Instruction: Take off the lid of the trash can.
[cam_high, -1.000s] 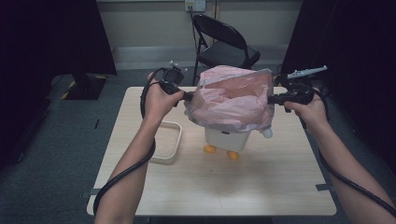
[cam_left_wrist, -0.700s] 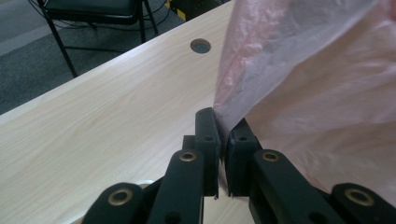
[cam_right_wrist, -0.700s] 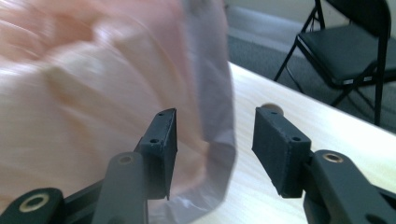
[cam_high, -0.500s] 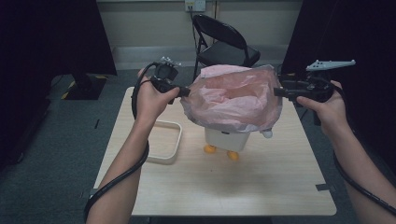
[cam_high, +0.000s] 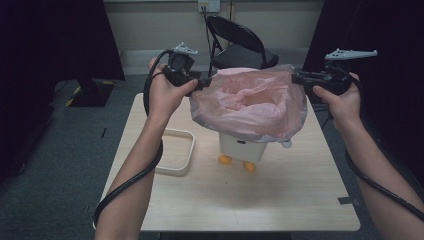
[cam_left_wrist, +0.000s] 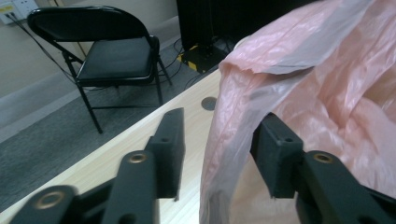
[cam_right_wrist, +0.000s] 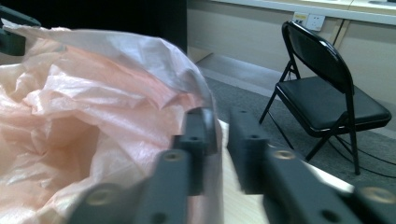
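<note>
Both hands have lifted since a second ago, and the pink plastic bag (cam_high: 250, 107) now hangs higher, stretched wide above the white duck-footed bin (cam_high: 243, 147) at the middle of the table (cam_high: 280, 200). At the bag's left edge the left gripper (cam_left_wrist: 219, 140) has just been opening; its jaws stand apart with the film loose between them. At the right edge the right gripper (cam_right_wrist: 222, 135) has just been closing, its jaws near together around the rim, a sliver of gap showing. A cream tray (cam_high: 175, 152) lies left of the bin, a black folding chair (cam_high: 240, 42) beyond the far edge
</note>
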